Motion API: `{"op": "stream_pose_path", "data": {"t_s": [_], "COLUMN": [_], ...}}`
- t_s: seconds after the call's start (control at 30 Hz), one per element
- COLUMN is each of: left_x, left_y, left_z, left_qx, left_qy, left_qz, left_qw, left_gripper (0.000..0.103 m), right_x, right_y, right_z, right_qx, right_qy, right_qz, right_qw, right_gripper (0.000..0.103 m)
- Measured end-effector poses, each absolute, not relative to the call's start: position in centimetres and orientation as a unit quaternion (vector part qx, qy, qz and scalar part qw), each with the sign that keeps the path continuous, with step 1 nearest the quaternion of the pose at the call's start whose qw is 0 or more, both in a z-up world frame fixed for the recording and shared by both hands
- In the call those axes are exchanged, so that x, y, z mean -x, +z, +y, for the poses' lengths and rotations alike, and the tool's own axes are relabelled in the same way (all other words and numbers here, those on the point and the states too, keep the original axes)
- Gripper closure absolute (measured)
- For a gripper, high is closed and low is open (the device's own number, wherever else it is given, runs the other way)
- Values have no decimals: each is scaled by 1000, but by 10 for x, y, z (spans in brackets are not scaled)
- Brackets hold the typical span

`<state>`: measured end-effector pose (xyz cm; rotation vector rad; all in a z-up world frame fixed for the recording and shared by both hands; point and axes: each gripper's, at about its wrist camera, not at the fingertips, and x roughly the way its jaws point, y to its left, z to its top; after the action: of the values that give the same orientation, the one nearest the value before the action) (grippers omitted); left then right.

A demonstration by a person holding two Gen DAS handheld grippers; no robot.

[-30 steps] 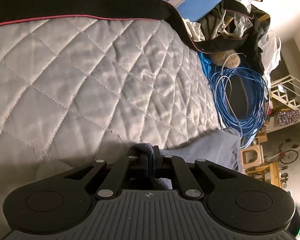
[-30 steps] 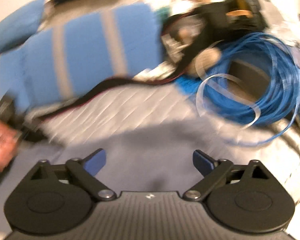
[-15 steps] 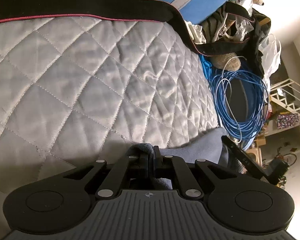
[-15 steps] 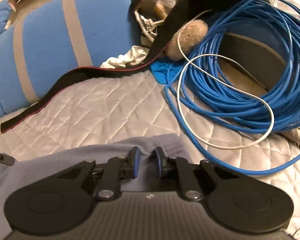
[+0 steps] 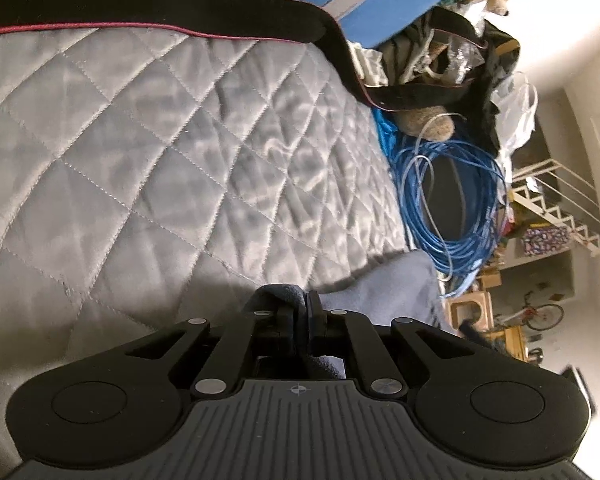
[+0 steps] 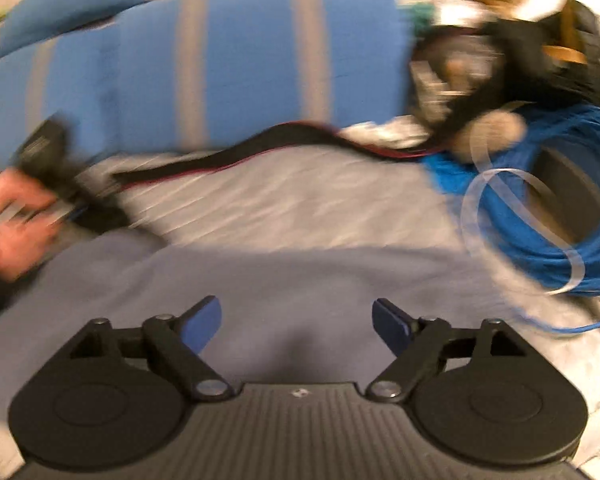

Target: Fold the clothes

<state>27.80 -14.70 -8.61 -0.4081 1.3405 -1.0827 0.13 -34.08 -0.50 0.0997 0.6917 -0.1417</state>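
Cloth, grey-blue, lies on our quilted bed, one edge pinched in our left tongs to anchor it, while our right tongs are opening, empty, above it.

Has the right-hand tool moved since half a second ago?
Yes. The right tool has swung left: the blue cable coil now sits at the view's right edge, and the striped blue pillow fills the middle. Its jaws are opening, nothing between them.

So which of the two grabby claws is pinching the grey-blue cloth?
The left gripper, shut on a bunched edge of the grey-blue cloth. The right gripper is opening above it, with nothing between its blue pads.
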Motion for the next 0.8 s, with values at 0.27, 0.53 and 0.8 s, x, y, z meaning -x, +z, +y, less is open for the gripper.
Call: {"op": "stream_pose_path", "data": {"t_s": [0.27,0.53,0.8], "left_x": [-269,-279,-283], "left_y": [-70,-82,-83], "left_z": [-143,-153,-143], "left_qx": [147,134,161], "left_qy": [-471,-450,-453], "left_qz": [550,561,580], "left_qw": [674,682,658], "left_gripper": [99,99,96], "right_x": [-7,8,39], "right_y": [-60,-57,-43], "right_z": [-276,-277,-296], "right_qx": [-10,-13,-47], "right_qy": [-14,-38,-26], "right_qz": [395,423,408], "right_qw": [918,905,911], "right_gripper": [15,17,23]}}
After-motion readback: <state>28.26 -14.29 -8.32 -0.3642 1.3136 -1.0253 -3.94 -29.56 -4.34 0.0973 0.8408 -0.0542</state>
